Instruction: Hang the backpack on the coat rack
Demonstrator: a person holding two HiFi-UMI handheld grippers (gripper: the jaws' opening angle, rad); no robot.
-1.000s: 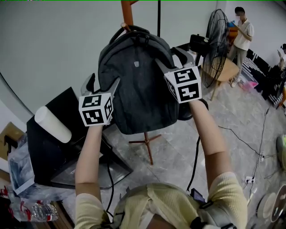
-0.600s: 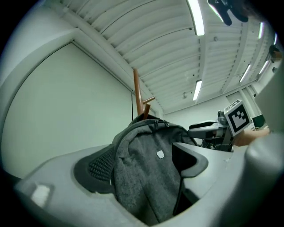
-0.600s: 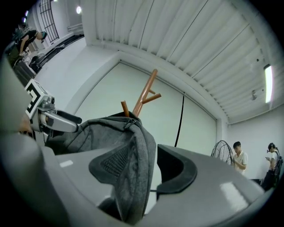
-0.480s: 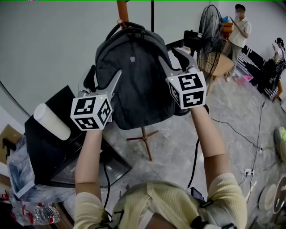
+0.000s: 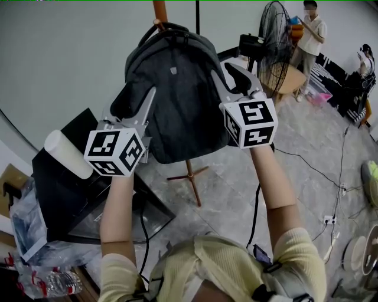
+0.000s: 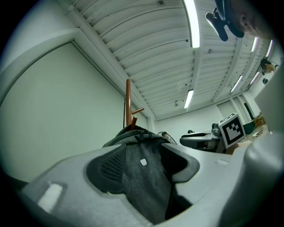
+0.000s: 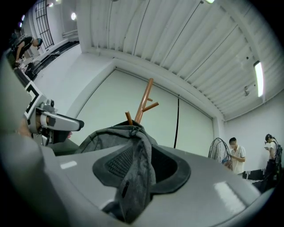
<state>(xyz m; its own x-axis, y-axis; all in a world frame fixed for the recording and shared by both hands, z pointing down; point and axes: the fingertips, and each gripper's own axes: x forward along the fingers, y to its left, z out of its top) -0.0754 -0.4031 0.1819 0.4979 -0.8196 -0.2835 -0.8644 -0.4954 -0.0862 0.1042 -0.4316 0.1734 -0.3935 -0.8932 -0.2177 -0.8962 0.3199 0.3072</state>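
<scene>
Against the coat rack (image 5: 158, 9) top | left gripper (image 6: 146, 159) and right gripper (image 7: 144, 166) had just been closing, each pinching 1 side of the backpack (image 5: 177, 100) | handle (image 5: 171, 28) sat at the peg, hooking unclear | judged: grip secured for the final lift.

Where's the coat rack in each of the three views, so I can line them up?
Head view: coat rack pole at top centre, behind the backpack; its feet show below the bag.
Left gripper view: thin brown pole above the backpack, left of centre.
Right gripper view: forked brown pole at centre, above the backpack.
Shared landmark: the grey backpack.
</scene>
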